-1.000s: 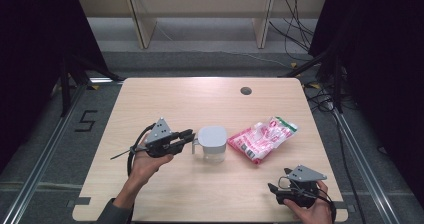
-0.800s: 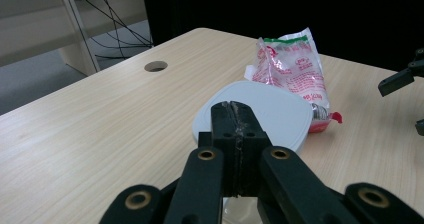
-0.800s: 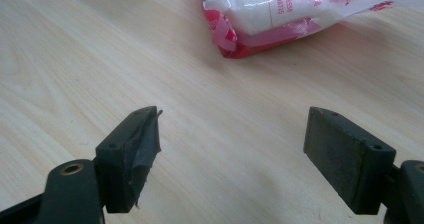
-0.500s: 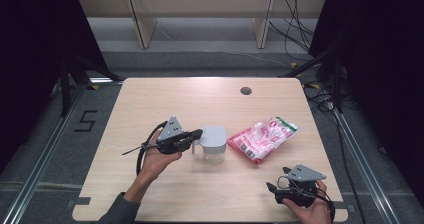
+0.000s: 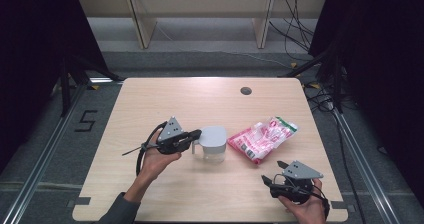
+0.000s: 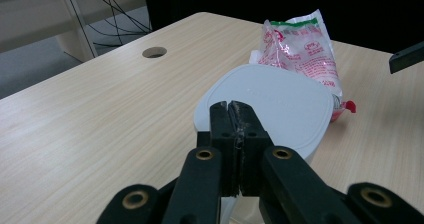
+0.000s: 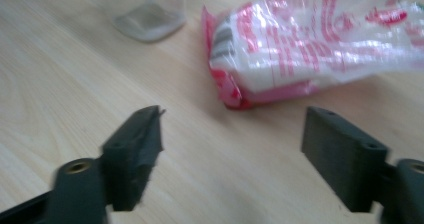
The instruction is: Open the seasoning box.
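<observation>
A clear container (image 5: 212, 144) with a grey lid (image 6: 280, 104) stands mid-table, and its base (image 7: 147, 19) appears in the right gripper view. To its right lies a red-and-white plastic bag (image 5: 262, 138) (image 6: 300, 44) (image 7: 320, 39). My left gripper (image 5: 196, 133) (image 6: 234, 109) is shut, jaws pressed together, with its tips at the lid's near left edge. I cannot tell whether anything is pinched between them. Near the front right edge my right gripper (image 5: 272, 171) (image 7: 235, 121) is open and holds nothing. It points toward the bag and stands apart from it.
A round cable hole (image 5: 245, 90) (image 6: 154, 52) sits at the table's far right. Wooden shelf legs (image 5: 142, 21) and loose cables (image 5: 295, 29) lie beyond the far edge. The other gripper's jaw tip (image 6: 406, 56) shows at the right of the left gripper view.
My left gripper has moved right, up to the container's lid edge. The right gripper, the container and the bag have stayed where they were.
</observation>
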`<state>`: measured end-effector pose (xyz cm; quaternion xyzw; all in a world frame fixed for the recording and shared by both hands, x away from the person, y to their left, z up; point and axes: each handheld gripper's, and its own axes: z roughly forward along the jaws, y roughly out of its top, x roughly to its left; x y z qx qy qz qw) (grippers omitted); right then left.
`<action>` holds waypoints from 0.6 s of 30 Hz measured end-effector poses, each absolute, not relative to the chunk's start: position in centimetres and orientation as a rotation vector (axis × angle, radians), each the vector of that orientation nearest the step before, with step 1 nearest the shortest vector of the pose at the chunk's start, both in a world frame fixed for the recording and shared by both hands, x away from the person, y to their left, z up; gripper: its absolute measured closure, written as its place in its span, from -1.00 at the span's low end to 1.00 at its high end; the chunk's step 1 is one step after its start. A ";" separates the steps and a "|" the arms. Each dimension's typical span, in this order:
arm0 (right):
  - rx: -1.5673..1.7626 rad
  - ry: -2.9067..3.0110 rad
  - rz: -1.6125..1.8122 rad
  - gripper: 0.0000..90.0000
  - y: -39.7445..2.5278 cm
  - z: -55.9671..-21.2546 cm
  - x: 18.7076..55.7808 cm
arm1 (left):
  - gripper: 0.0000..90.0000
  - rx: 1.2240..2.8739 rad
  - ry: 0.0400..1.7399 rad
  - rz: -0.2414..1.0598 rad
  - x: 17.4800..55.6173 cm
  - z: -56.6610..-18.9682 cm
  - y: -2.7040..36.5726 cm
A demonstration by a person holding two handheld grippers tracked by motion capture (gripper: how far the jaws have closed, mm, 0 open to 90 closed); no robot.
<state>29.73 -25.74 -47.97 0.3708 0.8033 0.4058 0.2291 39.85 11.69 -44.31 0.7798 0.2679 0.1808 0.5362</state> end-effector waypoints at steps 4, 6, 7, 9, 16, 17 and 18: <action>0.918 2.187 1.157 0.13 -24.7 -47.1 30.0 | 0.95 1.853 0.634 0.435 39.8 -44.4 11.8; 0.877 2.160 1.181 0.22 -24.3 -46.8 30.6 | 0.95 1.875 0.611 0.446 39.9 -44.3 12.0; 0.902 2.150 1.213 0.23 -23.8 -46.7 30.9 | 0.95 1.859 0.620 0.440 39.9 -44.4 11.9; 0.901 2.148 1.246 0.27 -23.3 -46.6 31.6 | 0.95 1.862 0.617 0.443 39.8 -44.4 12.0; 0.823 2.142 1.267 0.58 -21.1 -46.1 33.8 | 0.95 1.860 0.610 0.444 39.8 -44.4 12.0; 0.812 2.144 1.276 0.63 -20.8 -46.0 34.0 | 0.95 1.860 0.610 0.445 39.8 -44.4 12.0; 0.816 2.147 1.285 0.69 -20.6 -45.8 34.3 | 0.95 1.860 0.609 0.447 39.8 -44.4 12.0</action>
